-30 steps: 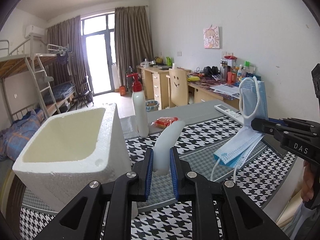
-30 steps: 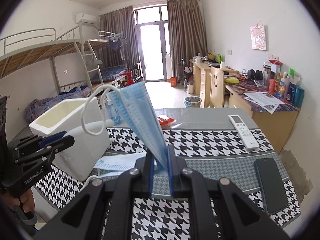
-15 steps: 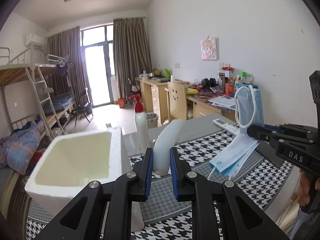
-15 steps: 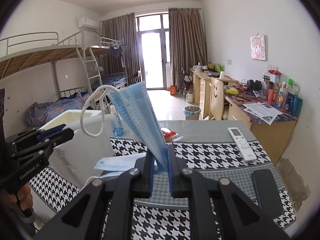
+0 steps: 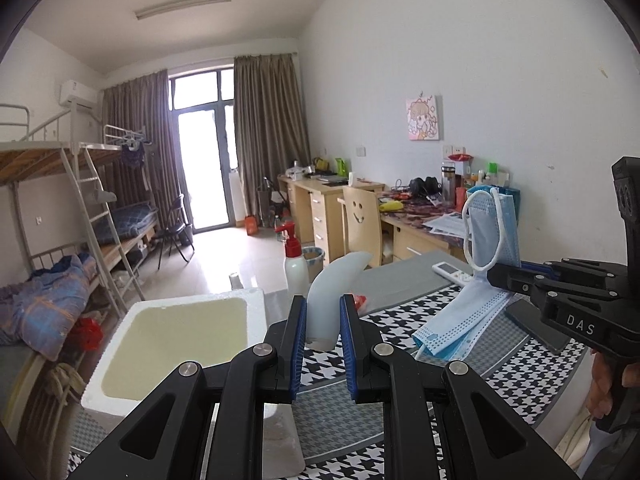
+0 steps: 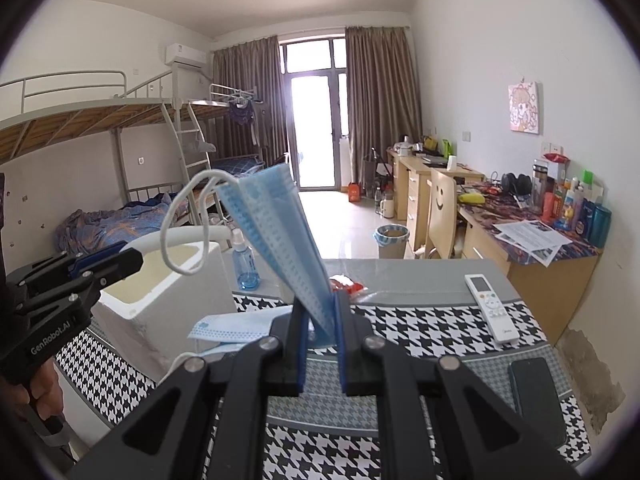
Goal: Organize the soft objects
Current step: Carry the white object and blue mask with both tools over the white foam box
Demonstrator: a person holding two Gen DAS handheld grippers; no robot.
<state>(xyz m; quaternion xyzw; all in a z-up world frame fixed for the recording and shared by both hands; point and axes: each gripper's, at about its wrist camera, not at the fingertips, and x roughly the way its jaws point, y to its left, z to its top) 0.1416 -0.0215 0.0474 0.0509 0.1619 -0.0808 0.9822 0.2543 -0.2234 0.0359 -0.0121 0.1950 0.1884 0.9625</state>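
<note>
Pale translucent soft curved piece (image 5: 328, 300) is pinched by left gripper (image 5: 323, 344); blue pleated face mask (image 6: 280, 236) by right gripper (image 6: 321, 346); white foam box (image 5: 172, 344) seems empty, another mask (image 6: 232, 326) left on bench (image 6: 420, 324).

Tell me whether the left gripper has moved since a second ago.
Yes. The left gripper has risen: in its own view the foam box and table sit lower than before, with more ceiling showing.

Dorm room: bunk beds (image 6: 100, 120), desks (image 6: 532, 240).
</note>
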